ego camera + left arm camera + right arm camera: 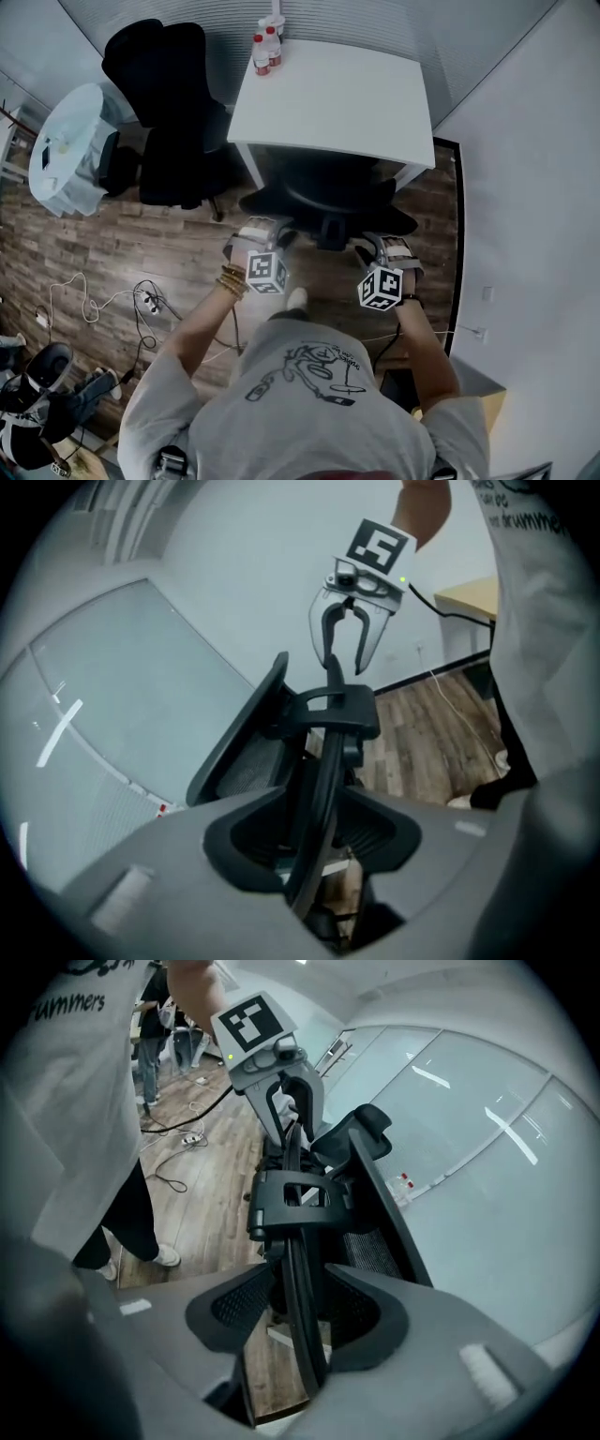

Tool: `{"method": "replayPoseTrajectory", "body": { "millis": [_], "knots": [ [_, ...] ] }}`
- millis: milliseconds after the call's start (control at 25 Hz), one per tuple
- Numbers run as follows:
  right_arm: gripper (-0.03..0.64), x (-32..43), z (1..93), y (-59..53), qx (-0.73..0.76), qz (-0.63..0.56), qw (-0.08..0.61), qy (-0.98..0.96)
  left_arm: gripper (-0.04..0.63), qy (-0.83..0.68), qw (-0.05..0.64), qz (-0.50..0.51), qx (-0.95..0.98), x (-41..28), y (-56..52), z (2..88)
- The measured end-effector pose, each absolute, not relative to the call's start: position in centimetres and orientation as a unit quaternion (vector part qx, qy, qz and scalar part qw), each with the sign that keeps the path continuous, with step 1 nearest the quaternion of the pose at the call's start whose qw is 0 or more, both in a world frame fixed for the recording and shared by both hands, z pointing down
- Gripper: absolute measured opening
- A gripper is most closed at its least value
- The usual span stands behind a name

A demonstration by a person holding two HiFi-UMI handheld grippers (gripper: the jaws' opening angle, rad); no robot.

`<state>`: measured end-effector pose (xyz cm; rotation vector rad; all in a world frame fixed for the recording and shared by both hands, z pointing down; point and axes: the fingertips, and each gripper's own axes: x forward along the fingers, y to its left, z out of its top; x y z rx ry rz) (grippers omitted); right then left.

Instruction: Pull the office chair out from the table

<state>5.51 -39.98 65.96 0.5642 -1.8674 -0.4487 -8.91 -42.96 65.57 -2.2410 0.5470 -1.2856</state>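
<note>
**Two Grippers Line Up on Chair Tucked Under Table**

A person stands behind the chair [328, 192], whose seat is pushed in under the white table [328, 94]. The left gripper [272, 234] and the right gripper [375, 251] sit at opposite sides of the backrest [323, 780]. In each gripper view the jaws are spread, and the thin black backrest rim runs between them with a gap on either side, so nothing is pinched yet.

The step in hand appears to be taking hold. It would go best with both pairs of jaws closing squarely on the rim before any pull. The two hands should then draw back evenly and level, so the chair rolls straight rather than swivelling. The person will need to step backwards, and the cables [141, 300] on the wooden floor to the left could catch a foot.

By count there are two grippers and two chairs: the one being handled and a second chair [164, 103] to its left. There are also two tables, the white one and a round table [66, 150], and two red-labelled bottles [267, 49] at the white table's far edge.
</note>
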Motion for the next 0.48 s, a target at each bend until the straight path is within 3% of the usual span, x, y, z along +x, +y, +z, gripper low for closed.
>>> {"method": "replayPoseTrajectory", "body": {
  "millis": [240, 480],
  "knots": [
    [0.199, 5.5, 68.3, -41.9, 0.213, -0.198, 0.570, -0.769, 0.196, 0.163, 0.254, -0.503, -0.810, -8.6, -44.4, 67.9],
    [0.199, 5.7, 70.1, -43.0, 0.198, -0.197, 0.584, -0.763, 0.188, 0.121, 0.249, -0.528, -0.803, -8.2, -44.7, 69.1]
  ]
}}
